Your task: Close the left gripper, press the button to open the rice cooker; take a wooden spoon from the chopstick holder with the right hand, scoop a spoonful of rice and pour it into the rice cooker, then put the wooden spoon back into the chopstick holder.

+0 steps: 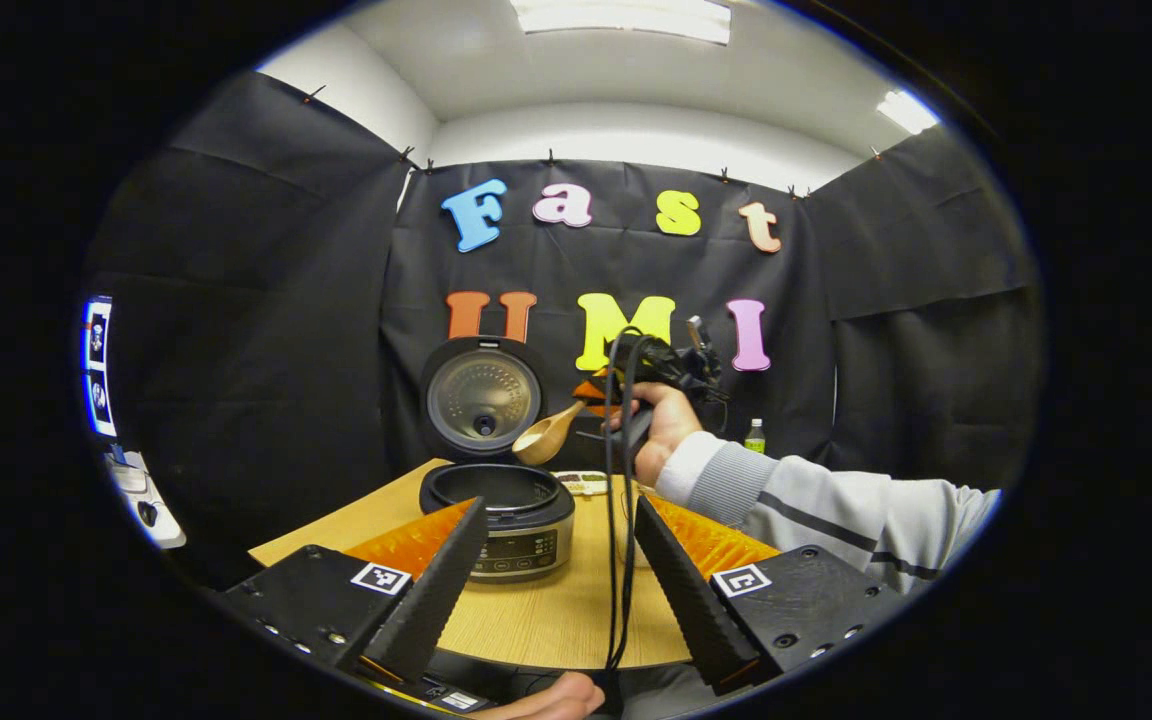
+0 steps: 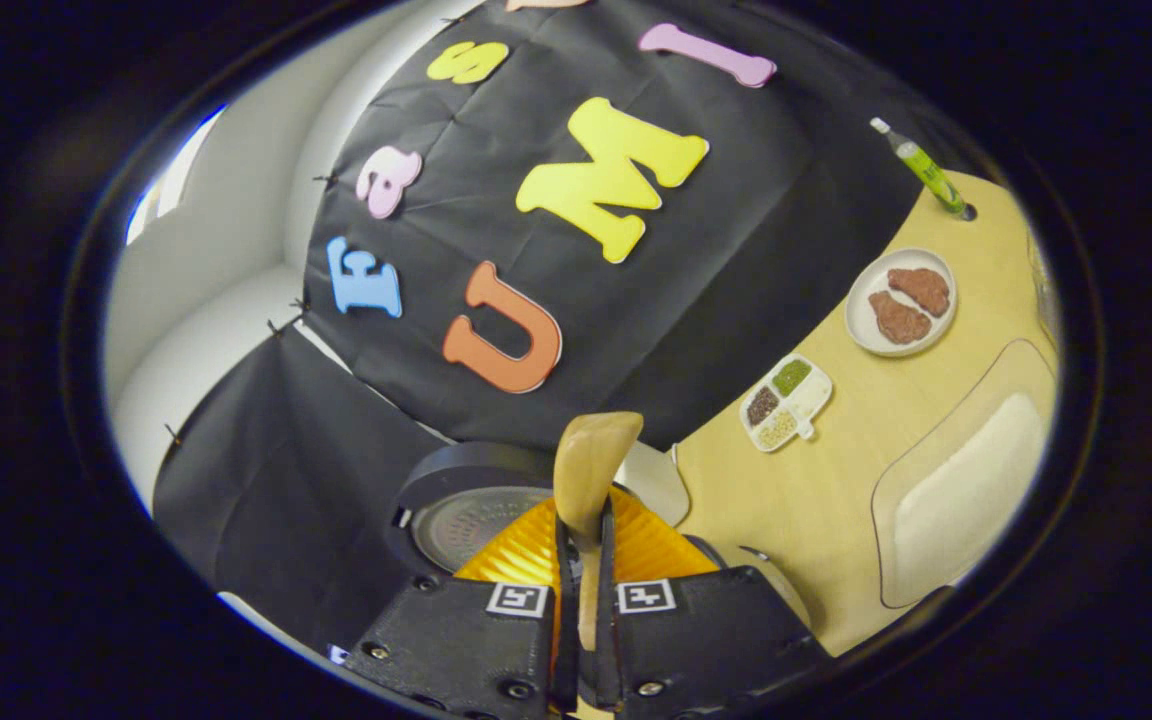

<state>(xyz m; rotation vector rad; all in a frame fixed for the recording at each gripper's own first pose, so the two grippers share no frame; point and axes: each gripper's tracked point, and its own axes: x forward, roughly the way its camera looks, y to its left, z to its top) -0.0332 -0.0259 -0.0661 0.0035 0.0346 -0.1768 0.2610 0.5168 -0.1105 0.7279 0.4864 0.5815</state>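
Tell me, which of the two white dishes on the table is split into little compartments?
The small rectangular white dish nearer the open black rice cooker: it holds separate pockets of grains. The round white plate beyond it is undivided, carrying two brown pieces.

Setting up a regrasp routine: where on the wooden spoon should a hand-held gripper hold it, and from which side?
Grip the wooden spoon on its thin handle, coming from the end opposite the bowl, as the right hand-held gripper does; the bowl is broad and carries rice.
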